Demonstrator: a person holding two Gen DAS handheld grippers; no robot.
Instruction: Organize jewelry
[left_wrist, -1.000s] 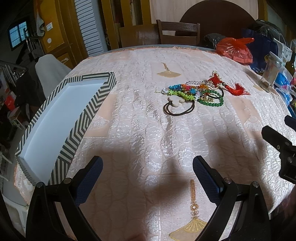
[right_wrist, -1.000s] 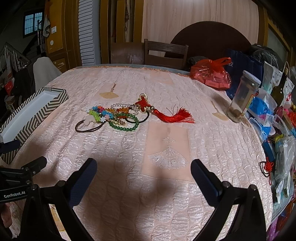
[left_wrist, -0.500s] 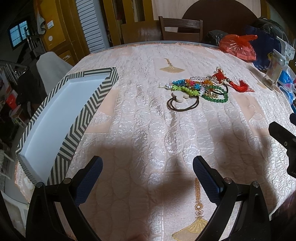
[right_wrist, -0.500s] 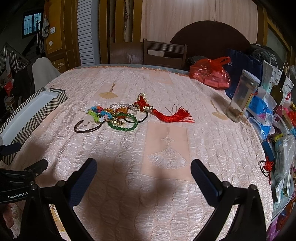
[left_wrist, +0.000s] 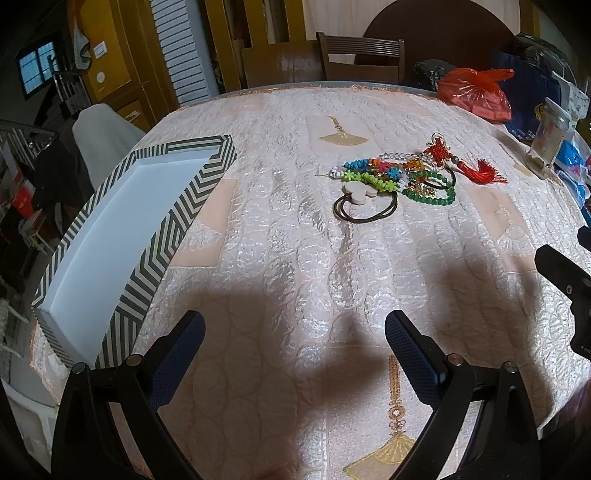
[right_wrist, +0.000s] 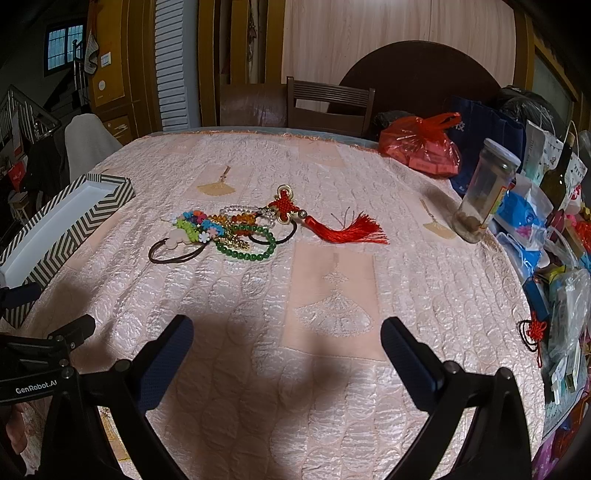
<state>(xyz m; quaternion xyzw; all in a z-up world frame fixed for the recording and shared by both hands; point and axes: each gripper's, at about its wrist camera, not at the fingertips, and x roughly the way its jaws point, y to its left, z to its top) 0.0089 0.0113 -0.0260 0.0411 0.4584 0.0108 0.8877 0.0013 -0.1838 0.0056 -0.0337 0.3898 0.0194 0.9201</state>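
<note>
Pink-clothed table (right_wrist: 332, 280): jewelry pile (right_wrist: 236, 230), striped tray (right_wrist: 62, 236) (white inside), jar (right_wrist: 484, 195).

Dim room with yellow wooden doors (right_wrist: 110, 74), a white louvred shutter (right_wrist: 171, 66), a small window (right_wrist: 61, 48) upper left, a dark wooden chair (right_wrist: 328, 105) behind the cloth-covered table (right_wrist: 332, 258)

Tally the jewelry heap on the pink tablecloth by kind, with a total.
Red knotted tassel ornament: 1
Elastic hair ties: 2 (brown with cream charm, plain black)
Bead strands: 3 told apart (green round beads, clear beads, multicoloured flower beads)
Total: 6 at least; orange and gold bits are too tangled to count.
</note>
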